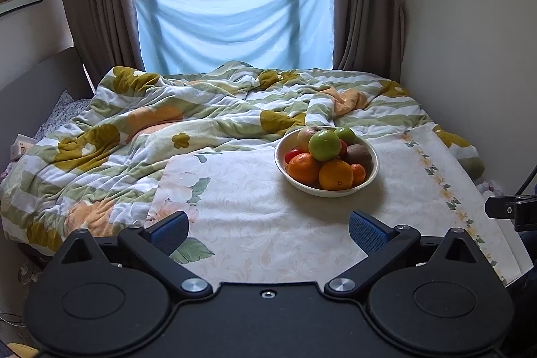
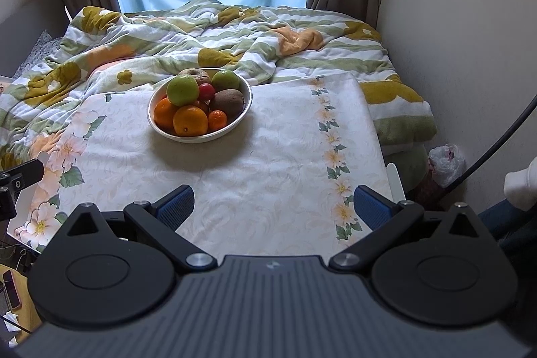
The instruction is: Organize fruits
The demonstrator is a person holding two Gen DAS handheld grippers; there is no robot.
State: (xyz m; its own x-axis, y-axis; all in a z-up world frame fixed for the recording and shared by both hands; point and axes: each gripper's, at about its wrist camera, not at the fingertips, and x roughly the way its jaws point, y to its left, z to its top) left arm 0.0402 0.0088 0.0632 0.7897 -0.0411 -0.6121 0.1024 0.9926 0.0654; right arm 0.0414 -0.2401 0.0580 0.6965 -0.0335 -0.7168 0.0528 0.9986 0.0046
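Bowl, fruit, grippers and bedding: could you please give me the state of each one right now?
Bowl: upright on the floral cloth, heaped with fruit.
Green apple: on top of the pile.
Kiwi: inside, against the rim.
Left gripper: open, empty.
Right gripper: open, empty.
Quilt: rumpled.

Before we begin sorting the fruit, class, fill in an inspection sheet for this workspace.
Surface: floral tablecloth over a table, at the bed's foot.
Job's things: white bowl piled with oranges, green apples, a kiwi and small red fruit.
Clutter: nothing seen on the cloth besides the bowl.
Grippers: left gripper and right gripper open, empty, short of the bowl.
Cables: dark cable at right.
Surroundings: rumpled quilt, curtained window, plastic bag on floor.
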